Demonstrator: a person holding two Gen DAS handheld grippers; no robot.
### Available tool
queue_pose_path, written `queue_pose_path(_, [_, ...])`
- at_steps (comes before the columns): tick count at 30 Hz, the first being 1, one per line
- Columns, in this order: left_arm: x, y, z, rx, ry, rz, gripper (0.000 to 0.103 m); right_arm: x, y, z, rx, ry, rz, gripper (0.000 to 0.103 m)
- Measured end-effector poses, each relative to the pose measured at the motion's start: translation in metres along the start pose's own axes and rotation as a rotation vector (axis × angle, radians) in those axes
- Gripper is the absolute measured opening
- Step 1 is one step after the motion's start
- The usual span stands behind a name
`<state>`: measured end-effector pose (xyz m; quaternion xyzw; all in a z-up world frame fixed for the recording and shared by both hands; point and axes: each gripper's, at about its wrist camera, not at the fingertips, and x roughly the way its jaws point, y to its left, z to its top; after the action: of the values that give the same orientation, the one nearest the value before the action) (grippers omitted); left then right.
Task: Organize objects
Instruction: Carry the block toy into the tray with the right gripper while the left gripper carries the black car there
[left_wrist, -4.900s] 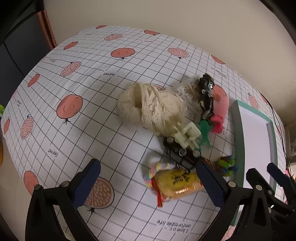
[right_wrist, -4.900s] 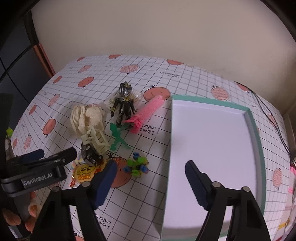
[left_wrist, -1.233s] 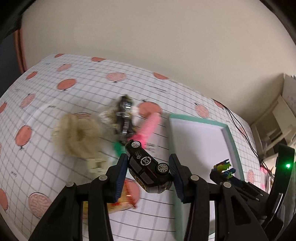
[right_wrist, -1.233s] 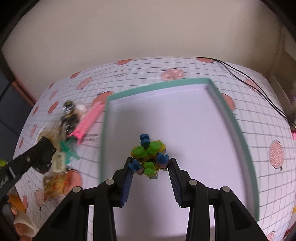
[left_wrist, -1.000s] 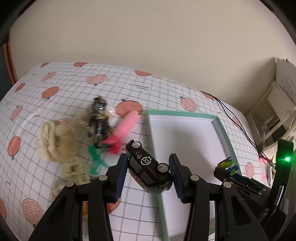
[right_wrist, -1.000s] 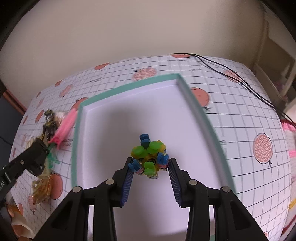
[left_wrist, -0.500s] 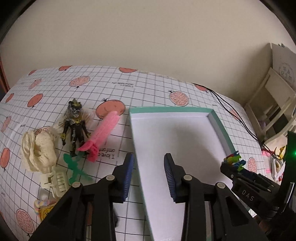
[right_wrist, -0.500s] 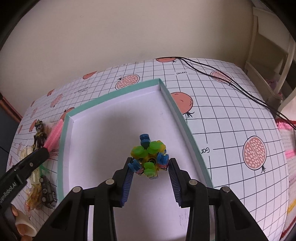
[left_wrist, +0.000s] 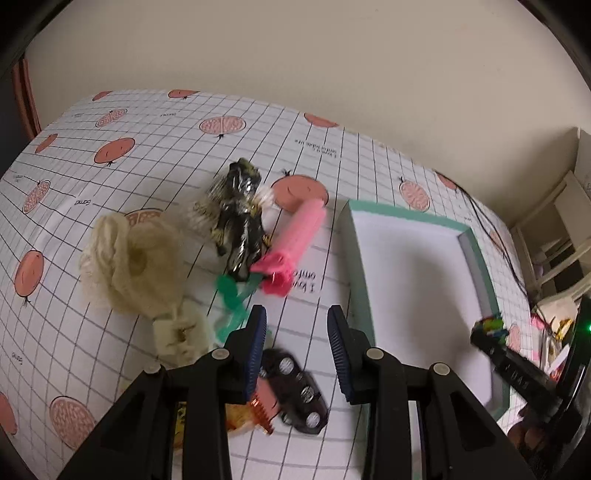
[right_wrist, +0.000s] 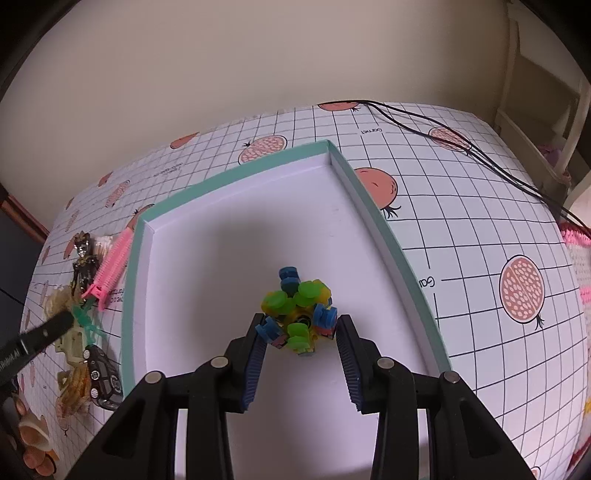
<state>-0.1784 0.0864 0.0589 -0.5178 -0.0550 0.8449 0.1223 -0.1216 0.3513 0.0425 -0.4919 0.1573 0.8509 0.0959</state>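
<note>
Blocks (right_wrist: 298, 312), a light knobbly cluster pinched by the right gripper (right_wrist: 300, 334) over the tray (right_wrist: 236, 236); left gripper (left_wrist: 296, 326) spread, empty.

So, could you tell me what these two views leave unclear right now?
- Snack packet, left wrist view: mostly hidden behind the left gripper; print unreadable.
- Dark figure, left wrist view: motion blur hides detail.
- Colourful block toy, right wrist view: cannot tell whether it touches the tray floor.
- Toy car, right wrist view: small, near the edge.
</note>
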Motion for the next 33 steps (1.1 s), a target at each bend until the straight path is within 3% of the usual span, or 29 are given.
queue_pose_path(6, [0.005,-0.005,-0.012,0.041,0.079,0.055,0.035,-0.002,0.004,-0.004,-0.002,0.013,0.006,0.041])
queue_pose_path(17, [0.019,-0.014,-0.031,0.037,0.182,0.071,0.033,-0.002,0.009,-0.007,-0.015,0.027,0.013,0.041])
queue_pose_path(33, [0.031,-0.020,-0.035,0.060,0.181,0.089,0.033,0.001,0.012,-0.009,-0.020,0.037,0.015,0.041])
